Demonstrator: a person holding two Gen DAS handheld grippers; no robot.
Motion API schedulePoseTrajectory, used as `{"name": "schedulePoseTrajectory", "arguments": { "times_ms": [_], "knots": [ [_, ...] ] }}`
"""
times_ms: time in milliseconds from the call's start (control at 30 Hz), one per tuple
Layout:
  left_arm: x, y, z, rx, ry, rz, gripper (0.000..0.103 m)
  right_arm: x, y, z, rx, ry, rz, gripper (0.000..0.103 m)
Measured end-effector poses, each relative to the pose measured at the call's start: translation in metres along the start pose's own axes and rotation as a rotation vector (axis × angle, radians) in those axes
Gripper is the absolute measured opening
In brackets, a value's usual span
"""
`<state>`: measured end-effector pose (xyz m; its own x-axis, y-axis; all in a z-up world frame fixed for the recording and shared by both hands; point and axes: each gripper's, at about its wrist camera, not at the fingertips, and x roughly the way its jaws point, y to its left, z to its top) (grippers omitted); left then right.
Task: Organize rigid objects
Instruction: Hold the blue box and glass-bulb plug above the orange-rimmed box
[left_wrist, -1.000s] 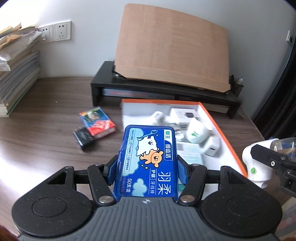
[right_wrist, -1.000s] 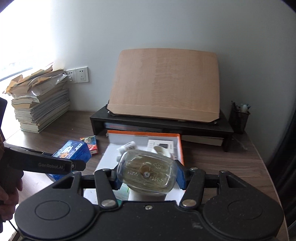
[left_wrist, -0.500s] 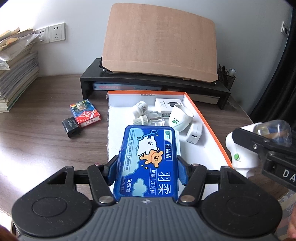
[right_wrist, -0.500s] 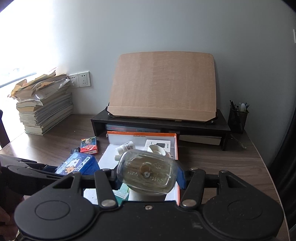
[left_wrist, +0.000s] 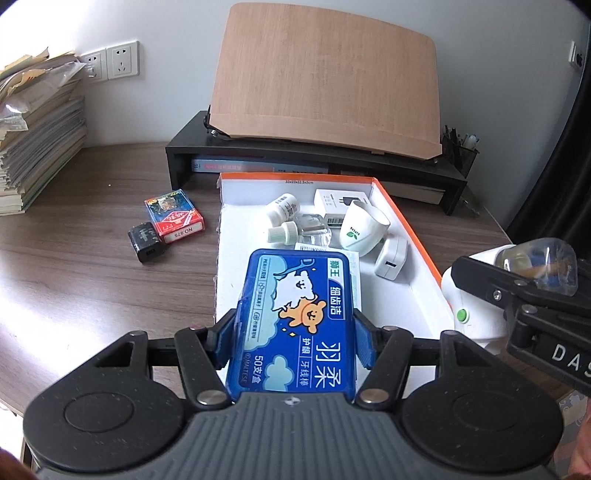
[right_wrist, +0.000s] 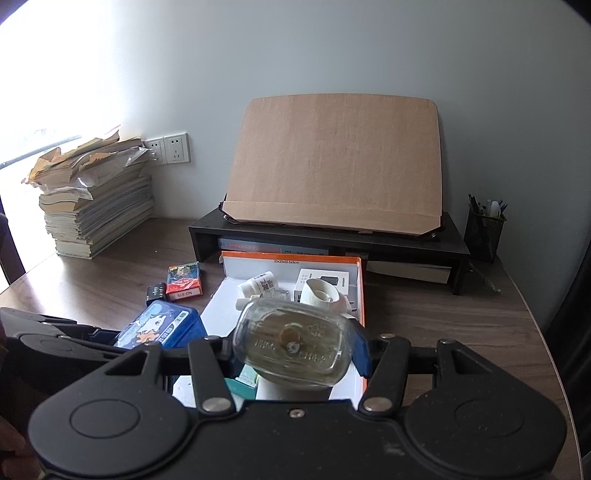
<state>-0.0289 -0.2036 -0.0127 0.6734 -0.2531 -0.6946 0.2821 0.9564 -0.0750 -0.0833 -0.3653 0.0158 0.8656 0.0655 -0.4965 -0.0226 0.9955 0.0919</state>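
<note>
Left gripper (left_wrist: 295, 325) is clamped on a blue floss-pick box (left_wrist: 295, 325), pads pressing its two long sides. The box's long axis runs straight away from the camera, along the fingers, and its printed face is up. Its far end hangs over the near part of an orange-rimmed white tray (left_wrist: 413, 225) on the wooden desk (left_wrist: 74, 266).

Right gripper (right_wrist: 295, 347) is clamped on a clear bottle with a white base (right_wrist: 291, 345). The bottle's rounded clear end faces the camera, with its wide side spanning the pads. In the left view it sits just outside the tray's right wall.

Inside the tray: a white cup (left_wrist: 364, 229) tipped on its side with its mouth toward the far right, a small white bottle (left_wrist: 282, 208) lying down, and a white charger (left_wrist: 391, 256).

Left of the tray, a card pack (left_wrist: 173, 216) lies flat, touching a small black adapter (left_wrist: 146, 242).
</note>
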Motion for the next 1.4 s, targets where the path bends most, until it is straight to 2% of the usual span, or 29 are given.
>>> {"name": "schedulePoseTrajectory", "arguments": {
  "times_ms": [733, 1400],
  "knots": [
    [0.013, -0.004, -0.002, -0.018, 0.016, 0.004, 0.063, 0.015, -0.005, -0.001, -0.001, 0.027, -0.022, 0.066],
    [0.020, -0.003, 0.000, -0.024, 0.035, 0.007, 0.063, 0.023, -0.008, -0.001, 0.016, 0.042, -0.004, 0.066]
  ]
}}
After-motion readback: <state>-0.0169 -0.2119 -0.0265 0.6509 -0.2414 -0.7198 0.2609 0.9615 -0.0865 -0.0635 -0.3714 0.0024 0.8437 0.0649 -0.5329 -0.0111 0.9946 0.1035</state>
